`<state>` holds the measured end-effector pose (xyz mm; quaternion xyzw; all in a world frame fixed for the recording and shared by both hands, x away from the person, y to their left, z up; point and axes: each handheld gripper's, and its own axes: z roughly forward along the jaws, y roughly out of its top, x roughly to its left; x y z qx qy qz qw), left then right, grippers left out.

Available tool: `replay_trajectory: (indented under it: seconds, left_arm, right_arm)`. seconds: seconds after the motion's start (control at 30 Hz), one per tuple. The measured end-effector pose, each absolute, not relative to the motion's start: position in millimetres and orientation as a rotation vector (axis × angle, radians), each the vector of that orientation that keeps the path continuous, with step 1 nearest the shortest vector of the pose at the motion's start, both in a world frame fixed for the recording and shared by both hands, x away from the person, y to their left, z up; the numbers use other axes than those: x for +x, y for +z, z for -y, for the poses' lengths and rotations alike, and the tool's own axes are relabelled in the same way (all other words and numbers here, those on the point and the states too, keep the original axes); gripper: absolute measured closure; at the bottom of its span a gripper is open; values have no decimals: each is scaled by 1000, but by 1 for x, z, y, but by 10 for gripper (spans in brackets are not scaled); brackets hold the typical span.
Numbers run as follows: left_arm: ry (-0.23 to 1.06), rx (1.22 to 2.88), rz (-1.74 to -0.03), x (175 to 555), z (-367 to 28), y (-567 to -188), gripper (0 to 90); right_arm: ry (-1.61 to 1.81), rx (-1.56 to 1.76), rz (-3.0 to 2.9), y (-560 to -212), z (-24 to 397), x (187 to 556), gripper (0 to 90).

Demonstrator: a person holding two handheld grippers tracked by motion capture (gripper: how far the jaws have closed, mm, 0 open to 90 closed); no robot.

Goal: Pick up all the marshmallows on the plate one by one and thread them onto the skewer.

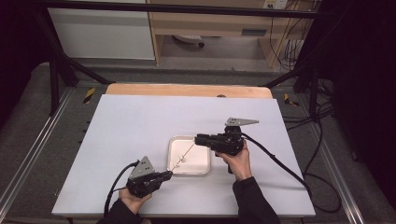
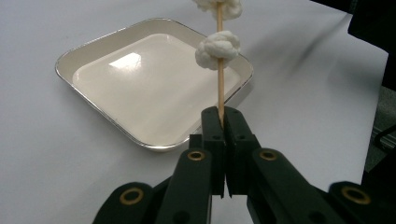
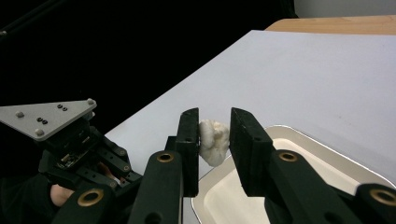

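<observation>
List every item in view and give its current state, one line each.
Left gripper: shut on the skewer's lower end.
Right gripper: jaws either side of a white lump, whether gripping it cannot be told.
Skewer: held up over the tray, white lumps threaded on it.
White lump: pierced by the skewer, off the tray.
Tray: empty, flat on the table.
Table: covered in white.

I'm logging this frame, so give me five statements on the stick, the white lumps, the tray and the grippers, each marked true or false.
1. The left gripper is shut on the stick. True.
2. The tray holds several white lumps. False: it is empty.
3. The right gripper has a white lump between its jaws. True.
4. The stick lies flat in the tray. False: it is held in the air above it.
5. The tray is round. False: it is square with rounded corners.
</observation>
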<state>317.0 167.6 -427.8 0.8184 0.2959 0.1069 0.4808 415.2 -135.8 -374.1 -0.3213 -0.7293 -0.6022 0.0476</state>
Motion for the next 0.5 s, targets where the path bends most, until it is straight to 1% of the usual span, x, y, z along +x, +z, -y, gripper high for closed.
replay_trajectory:
  seconds: [0.23,0.5]
  left_arm:
    - [259,1999,-724,317,-167,-428,883]
    - [258,1998,-730,318,-168,-429,883]
  right_arm:
    - [-1827,-970,2219,-377,133,415,741]
    - [-1794,-958,2211,-384,128,414,768]
